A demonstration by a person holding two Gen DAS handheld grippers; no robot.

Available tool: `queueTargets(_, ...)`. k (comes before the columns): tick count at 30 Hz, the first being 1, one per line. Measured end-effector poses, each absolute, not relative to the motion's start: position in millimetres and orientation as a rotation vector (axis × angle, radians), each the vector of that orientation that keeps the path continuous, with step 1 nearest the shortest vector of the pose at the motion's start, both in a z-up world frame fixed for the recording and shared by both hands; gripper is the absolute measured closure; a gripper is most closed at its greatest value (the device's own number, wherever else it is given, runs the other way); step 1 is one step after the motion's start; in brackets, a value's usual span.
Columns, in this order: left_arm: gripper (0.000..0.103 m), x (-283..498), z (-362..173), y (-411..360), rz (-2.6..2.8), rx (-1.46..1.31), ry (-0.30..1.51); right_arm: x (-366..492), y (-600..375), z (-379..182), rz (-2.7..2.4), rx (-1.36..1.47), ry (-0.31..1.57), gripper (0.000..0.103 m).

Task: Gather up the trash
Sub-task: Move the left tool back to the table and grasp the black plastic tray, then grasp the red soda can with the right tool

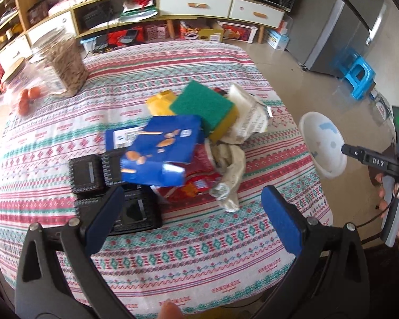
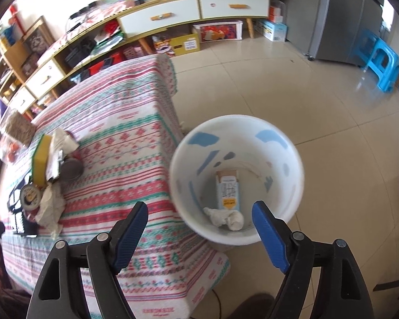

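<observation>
On the patterned tablecloth (image 1: 173, 252) lies a heap of trash: a blue carton (image 1: 159, 151), a green and yellow sponge (image 1: 202, 103), crumpled paper (image 1: 250, 117), a red wrapper (image 1: 196, 183) and black trays (image 1: 87, 172). My left gripper (image 1: 194, 212) is open just in front of the heap, with only cloth between its blue pads. My right gripper (image 2: 199, 210) is open above the white bin (image 2: 252, 143) on the floor, holding nothing. A small carton (image 2: 227, 191) and a paper ball (image 2: 226, 216) lie in the bin.
The bin (image 1: 324, 159) stands off the table's right edge. A jar of brown sticks (image 1: 66, 66) and bagged orange fruit (image 1: 26, 98) are at the far left. Beyond are a low shelf unit (image 1: 194, 2), a fridge (image 1: 340, 26) and a blue stool (image 1: 361, 77).
</observation>
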State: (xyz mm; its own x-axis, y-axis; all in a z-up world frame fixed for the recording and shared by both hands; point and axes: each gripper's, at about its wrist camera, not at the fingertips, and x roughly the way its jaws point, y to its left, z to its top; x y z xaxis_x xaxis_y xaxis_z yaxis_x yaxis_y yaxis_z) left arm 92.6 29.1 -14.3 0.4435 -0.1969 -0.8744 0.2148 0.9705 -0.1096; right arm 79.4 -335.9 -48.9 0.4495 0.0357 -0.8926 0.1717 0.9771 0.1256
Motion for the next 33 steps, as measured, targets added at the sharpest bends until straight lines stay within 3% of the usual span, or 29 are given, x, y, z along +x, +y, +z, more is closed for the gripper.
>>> queueTargets(16, 0.002, 108.3, -58.3, 122.6, -0.077, -0.158, 1.212, 87.4, -284.4, -58.7, -0.018, 0.144, 1.14, 0.019)
queueTargets(26, 0.036, 115.5, -83.6, 146.9, -0.053, -0.314, 1.247, 85.8, -273.0, -61.2, -0.003, 0.123, 1.148, 0.019)
queueTargets(33, 0.049, 112.2, -86.3, 143.0, -0.054, -0.316, 1.236, 81.6, -257.4, -60.2, 0.026, 0.088, 1.146, 0.019)
